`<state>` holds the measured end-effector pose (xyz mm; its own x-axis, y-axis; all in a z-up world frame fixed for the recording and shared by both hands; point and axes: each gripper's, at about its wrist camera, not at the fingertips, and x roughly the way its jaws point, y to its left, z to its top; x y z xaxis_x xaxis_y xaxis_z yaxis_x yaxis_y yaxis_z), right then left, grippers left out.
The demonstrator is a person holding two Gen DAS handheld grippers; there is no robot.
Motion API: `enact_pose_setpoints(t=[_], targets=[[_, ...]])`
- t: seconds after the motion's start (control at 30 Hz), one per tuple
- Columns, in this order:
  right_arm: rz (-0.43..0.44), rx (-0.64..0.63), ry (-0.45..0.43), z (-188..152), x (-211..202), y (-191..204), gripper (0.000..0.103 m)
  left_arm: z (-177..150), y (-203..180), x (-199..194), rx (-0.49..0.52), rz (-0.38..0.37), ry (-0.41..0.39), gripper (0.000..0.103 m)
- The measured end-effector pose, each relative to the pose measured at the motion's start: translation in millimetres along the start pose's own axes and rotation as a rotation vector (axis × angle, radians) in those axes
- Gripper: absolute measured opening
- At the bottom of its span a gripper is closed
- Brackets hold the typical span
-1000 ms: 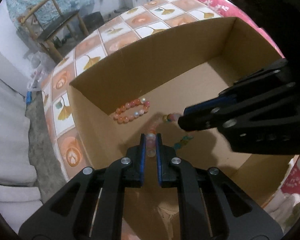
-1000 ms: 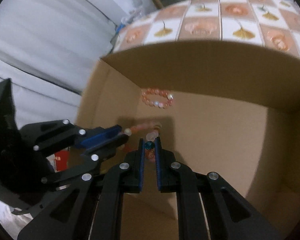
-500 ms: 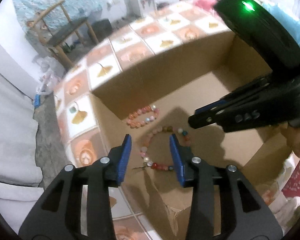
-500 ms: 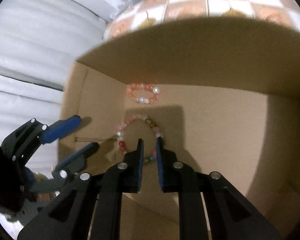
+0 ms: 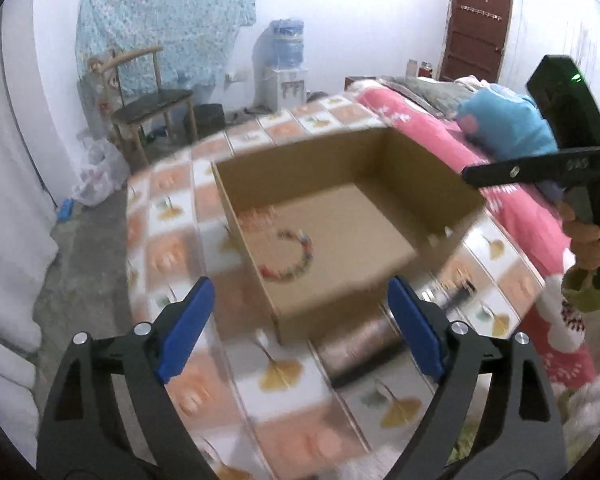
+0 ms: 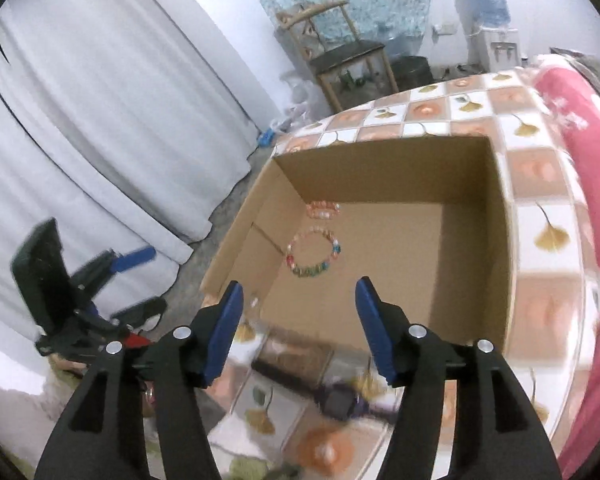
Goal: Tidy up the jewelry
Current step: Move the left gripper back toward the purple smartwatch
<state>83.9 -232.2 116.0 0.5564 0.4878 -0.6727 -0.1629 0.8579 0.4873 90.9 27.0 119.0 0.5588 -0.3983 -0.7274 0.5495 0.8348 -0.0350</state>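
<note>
— Two bracelets lie on the floor of the cardboard box [image 6: 476, 240]: the multicoloured bracelet [image 6: 314, 254] near the box's left wall, and the pink bracelet [image 6: 322, 210] just behind it, tucked toward the far left corner. They sit close but look apart.

— And your jaws?

— Both sets hold nothing. My left gripper [image 5: 298, 330] has its jaws spread wide and opening further; my right gripper [image 6: 298, 330] has its jaws opening too, with only air between them. Both hang outside the box, on its near side.

— What could go wrong?

— I judge the box light. If I swing back in carelessly, a jaw could clip the near wall and slide the box across the tabletop [image 6: 548, 236], and the beads would roll together and tangle. Something dark lies on the tabletop just before the box, too blurred to name; I might knock it.

— What changed?

— A second ago both sets of jaws were down inside the box, pinching the multicoloured bracelet. It now lies flat as an open ring, and I have pulled up and away.
</note>
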Motion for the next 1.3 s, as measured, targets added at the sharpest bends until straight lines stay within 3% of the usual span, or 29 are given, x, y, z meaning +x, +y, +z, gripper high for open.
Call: enact_pose_setpoints(t=[0.2, 0.33, 0.47, 0.7, 1.07, 1.3], targets=[[-0.088, 0.171, 0.000, -58.0, 5.7, -24.0, 0.057, -59.7, -23.0, 42.6, -0.090, -0.050, 0.126, 0.084], [-0.170, 0.264, 0.046, -88.2, 20.3, -42.1, 0.057, -79.8, -38.6, 61.9, -0.125, -0.125, 0.137, 0.084], [-0.214, 0.315, 0.107, -103.0, 38.1, -55.8, 0.057, -84.2, -59.1, 73.8, -0.065, -0.157, 0.116, 0.084], [-0.332, 0.291, 0.077, -105.3, 39.8, -56.7, 0.056, -78.6, -80.8, 85.2, 0.033, -0.155, 0.094, 0.084], [-0.413, 0.267, 0.103, -100.7, 65.9, -77.2, 0.023, -83.6, -76.6, 99.5, 0.032, -0.129, 0.152, 0.084], [-0.424, 0.271, 0.118, -102.0, 73.5, -83.2, 0.011, -87.8, -72.5, 104.6, 0.020, -0.128, 0.182, 0.084]])
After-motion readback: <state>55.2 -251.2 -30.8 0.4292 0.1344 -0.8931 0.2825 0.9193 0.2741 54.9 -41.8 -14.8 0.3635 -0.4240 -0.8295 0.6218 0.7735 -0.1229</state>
